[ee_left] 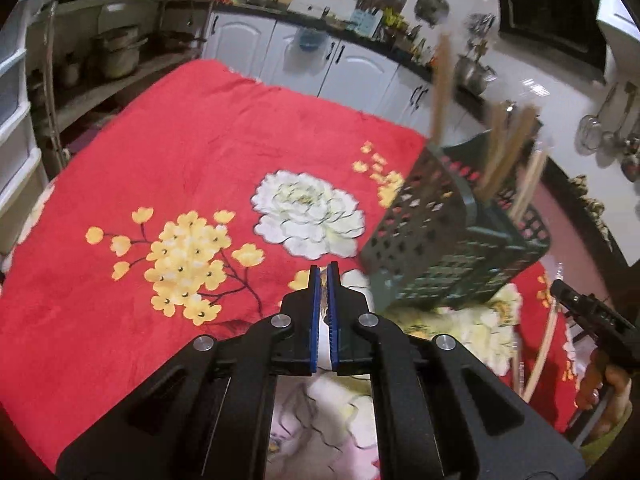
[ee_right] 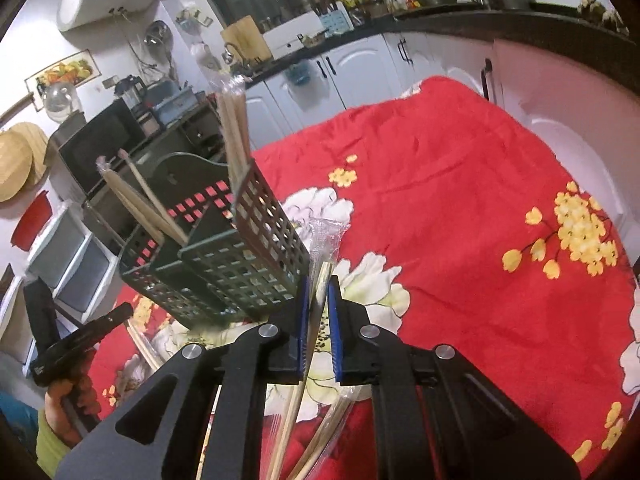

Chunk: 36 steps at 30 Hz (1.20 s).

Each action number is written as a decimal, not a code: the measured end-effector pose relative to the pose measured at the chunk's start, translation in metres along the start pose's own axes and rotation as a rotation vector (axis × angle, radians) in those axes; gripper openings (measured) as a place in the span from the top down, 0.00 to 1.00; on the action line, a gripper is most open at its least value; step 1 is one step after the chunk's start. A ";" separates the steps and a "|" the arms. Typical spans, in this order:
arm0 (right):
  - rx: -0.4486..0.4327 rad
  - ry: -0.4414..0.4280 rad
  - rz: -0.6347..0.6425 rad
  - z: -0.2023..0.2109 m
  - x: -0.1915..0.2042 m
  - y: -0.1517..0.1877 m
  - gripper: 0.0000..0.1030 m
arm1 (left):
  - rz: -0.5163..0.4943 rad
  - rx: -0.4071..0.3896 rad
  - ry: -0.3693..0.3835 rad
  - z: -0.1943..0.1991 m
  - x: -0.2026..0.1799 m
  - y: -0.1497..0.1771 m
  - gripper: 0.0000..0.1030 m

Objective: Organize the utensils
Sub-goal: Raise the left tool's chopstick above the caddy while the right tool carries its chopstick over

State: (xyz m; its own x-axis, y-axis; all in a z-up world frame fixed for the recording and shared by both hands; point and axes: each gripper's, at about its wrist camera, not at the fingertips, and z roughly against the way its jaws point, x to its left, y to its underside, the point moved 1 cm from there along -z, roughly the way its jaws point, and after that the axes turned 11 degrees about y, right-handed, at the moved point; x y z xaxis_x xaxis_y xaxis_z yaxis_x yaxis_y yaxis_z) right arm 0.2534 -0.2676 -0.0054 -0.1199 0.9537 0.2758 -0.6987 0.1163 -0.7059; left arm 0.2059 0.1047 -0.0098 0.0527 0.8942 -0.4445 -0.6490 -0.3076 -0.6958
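On my left, the left gripper [ee_left: 325,270] sits with its jaws nearly closed and nothing between them, low over the red floral cloth [ee_left: 192,152]. Right of it stands the dark green utensil basket [ee_left: 448,236], chopsticks [ee_left: 442,84] upright inside. Furthest right, my right gripper [ee_right: 319,284] is clamped on wrapped chopsticks [ee_right: 325,240], just beside the basket.

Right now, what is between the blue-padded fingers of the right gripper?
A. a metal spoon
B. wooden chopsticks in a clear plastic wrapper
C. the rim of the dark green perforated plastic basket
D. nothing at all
B: in the right wrist view the right gripper has wooden chopsticks in a clear plastic wrapper between its blue pads, right beside the dark green perforated plastic basket, which already holds other chopsticks.
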 end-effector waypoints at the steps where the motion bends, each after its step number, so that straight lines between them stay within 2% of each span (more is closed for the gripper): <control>1: -0.015 0.001 0.006 0.005 0.000 -0.001 0.91 | -0.003 -0.006 0.006 0.001 -0.003 -0.001 0.99; 6: -0.069 -0.031 0.024 0.029 0.006 -0.005 0.92 | -0.045 -0.053 0.055 0.022 -0.027 -0.009 0.99; 13: -0.191 -0.074 0.077 0.068 0.021 -0.011 0.94 | -0.113 -0.092 0.104 0.043 -0.061 -0.014 0.99; 22: -0.335 -0.058 0.142 0.112 0.027 -0.019 0.94 | -0.201 -0.117 0.170 0.056 -0.107 -0.014 0.99; 36: -0.459 -0.049 0.157 0.152 0.023 -0.025 0.94 | -0.280 -0.167 0.218 0.068 -0.147 -0.024 0.99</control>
State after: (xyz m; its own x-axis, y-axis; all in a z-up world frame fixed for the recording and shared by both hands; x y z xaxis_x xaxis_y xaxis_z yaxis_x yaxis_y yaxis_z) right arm 0.1608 -0.2907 0.1171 -0.2402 0.9565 0.1654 -0.2872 0.0928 -0.9534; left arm 0.1616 0.0024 0.1108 0.3816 0.8668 -0.3211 -0.4548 -0.1264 -0.8816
